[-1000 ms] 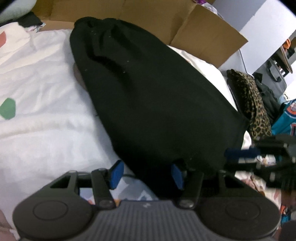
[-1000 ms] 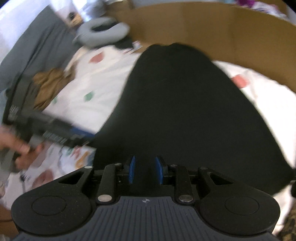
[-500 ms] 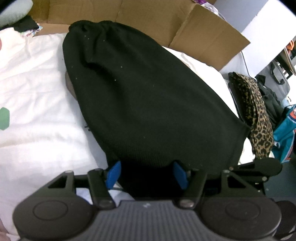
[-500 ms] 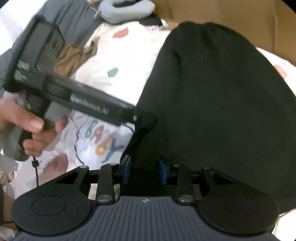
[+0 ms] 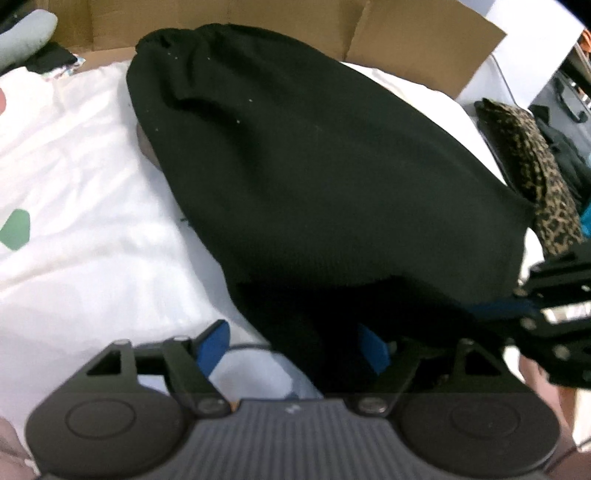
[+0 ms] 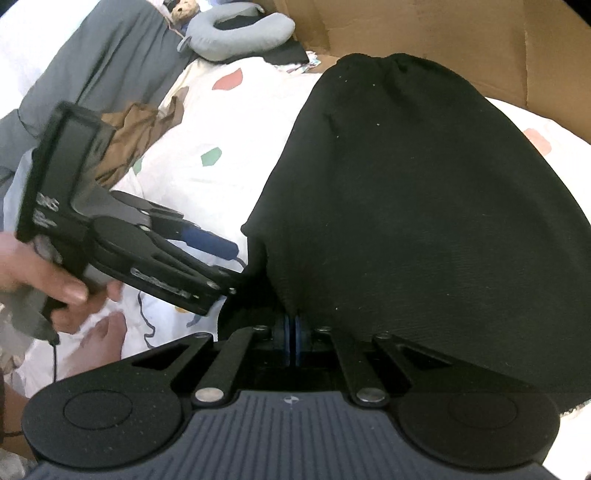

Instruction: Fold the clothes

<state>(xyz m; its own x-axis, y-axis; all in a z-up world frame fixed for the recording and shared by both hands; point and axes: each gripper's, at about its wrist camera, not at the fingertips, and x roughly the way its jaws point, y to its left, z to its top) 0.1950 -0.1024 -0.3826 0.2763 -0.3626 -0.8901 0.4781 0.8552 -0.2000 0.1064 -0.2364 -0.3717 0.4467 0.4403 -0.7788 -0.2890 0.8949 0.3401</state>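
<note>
A black knit garment (image 5: 325,177) lies spread on a white bedsheet (image 5: 81,177), its gathered end far from me; it also fills the right wrist view (image 6: 424,206). My left gripper (image 5: 291,345) is open, its blue pads (image 5: 214,341) straddling the garment's near left corner. My right gripper (image 6: 291,341) is shut on the garment's near hem. The left gripper also shows in the right wrist view (image 6: 236,266), beside that corner. The right gripper shows at the right edge of the left wrist view (image 5: 491,306).
A cardboard box (image 5: 406,33) stands behind the bed. A leopard-print cloth (image 5: 532,170) lies at the right. A grey neck pillow (image 6: 236,33), a grey blanket (image 6: 85,74) and a brown cloth (image 6: 136,129) lie at the left. The sheet has coloured spots.
My right gripper has closed on the garment's near hem. The left gripper has stayed open at the near left corner, shifting slightly.
</note>
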